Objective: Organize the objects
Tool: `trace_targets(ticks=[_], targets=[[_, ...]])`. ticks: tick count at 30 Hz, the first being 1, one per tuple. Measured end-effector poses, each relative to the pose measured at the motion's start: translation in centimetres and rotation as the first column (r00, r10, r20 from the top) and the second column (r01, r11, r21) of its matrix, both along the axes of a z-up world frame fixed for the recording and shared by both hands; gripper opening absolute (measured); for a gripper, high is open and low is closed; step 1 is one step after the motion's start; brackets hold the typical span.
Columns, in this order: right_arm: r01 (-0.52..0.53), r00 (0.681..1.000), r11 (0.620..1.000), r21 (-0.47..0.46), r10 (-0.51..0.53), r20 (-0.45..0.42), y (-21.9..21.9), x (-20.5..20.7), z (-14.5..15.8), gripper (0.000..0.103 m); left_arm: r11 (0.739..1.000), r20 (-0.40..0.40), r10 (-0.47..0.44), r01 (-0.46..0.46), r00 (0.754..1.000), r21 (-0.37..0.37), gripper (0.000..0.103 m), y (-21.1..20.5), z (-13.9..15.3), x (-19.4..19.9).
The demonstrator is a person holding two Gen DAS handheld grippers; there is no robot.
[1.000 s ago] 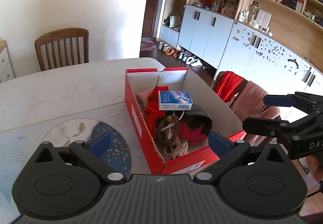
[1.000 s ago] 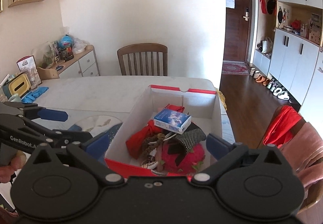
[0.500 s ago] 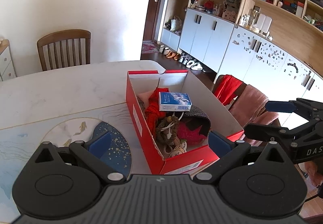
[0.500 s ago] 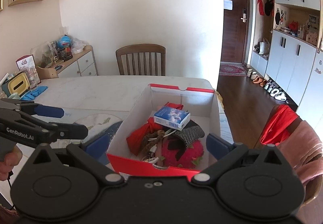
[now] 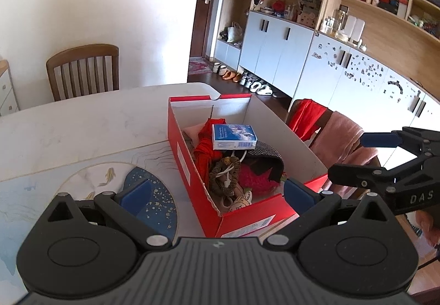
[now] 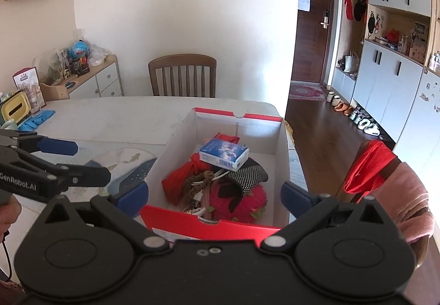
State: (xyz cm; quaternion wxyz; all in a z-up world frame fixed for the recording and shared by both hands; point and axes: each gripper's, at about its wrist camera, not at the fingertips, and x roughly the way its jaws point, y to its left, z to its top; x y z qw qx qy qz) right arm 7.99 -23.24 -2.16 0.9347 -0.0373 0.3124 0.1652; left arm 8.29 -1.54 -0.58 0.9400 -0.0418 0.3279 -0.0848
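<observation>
A red box [image 5: 189, 167] sits open on the table [image 5: 82, 123], dead ahead of both tongs and heaped with small goods: a blue-and-white pack [image 5: 233, 136] lies flat on top of the pile, over a red cloth [image 5: 205, 152], a brown braided cord [image 5: 225, 173], a black dotted pouch [image 5: 265, 153] and a pink fuzzy item [image 5: 254, 181]. Everything the task concerns appears gathered inside the box walls, which would fit either a box packed full or one waiting to be emptied and sorted; the pictures do not settle which. The left tongs [image 5: 217, 192] hover just short of the box's near corner, jaws spread wide and holding nothing, angled slightly downward over the painted mat [image 5: 154, 200]. The right tongs [image 6: 214, 196] hang at the box's near end, likewise wide apart and empty, their tips framing the box's full width. Each tool is seen from the other's camera, held level at the box's flanks. A chair [image 6: 183, 75] stands beyond the table, and a second chair draped in red and pink cloth [image 6: 385, 175] sits to the right of the right tongs.
</observation>
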Motion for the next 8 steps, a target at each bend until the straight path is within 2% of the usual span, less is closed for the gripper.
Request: trace_targets(ticks=[8], targets=[[0.0,1.0,1.0,-0.003,0.0,-0.01,0.09,0.34,-0.25,0.102,1.0,0.001,0.003,-0.003,1.0,0.005,0.103,0.36,0.05,0.19]])
